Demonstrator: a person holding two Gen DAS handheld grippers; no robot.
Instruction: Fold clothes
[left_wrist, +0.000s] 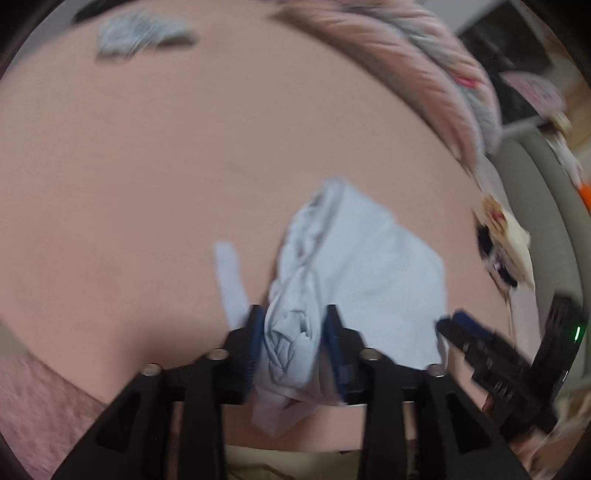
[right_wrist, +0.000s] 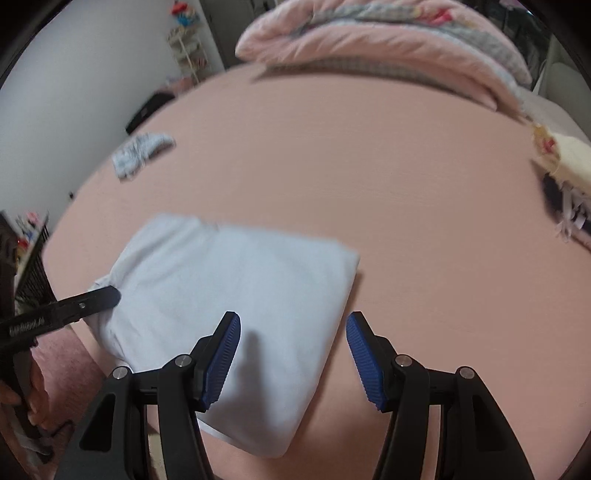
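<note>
The left gripper (left_wrist: 293, 325) has bunched folds of the pale blue garment (left_wrist: 354, 258) between its half-parted jaws; whether the pads press on the cloth cannot be told. The right gripper (right_wrist: 293, 350) stands wide apart and empty above the garment's near edge, its left pad over the cloth. The garment (right_wrist: 229, 295) lies folded on the pink sheet (right_wrist: 369, 177), at the seven o'clock side in the right view. A small grey cloth (right_wrist: 140, 151) lies at ten o'clock, a rolled pink quilt (right_wrist: 369, 40) at twelve, a white wall (right_wrist: 92, 74) at eleven.
</note>
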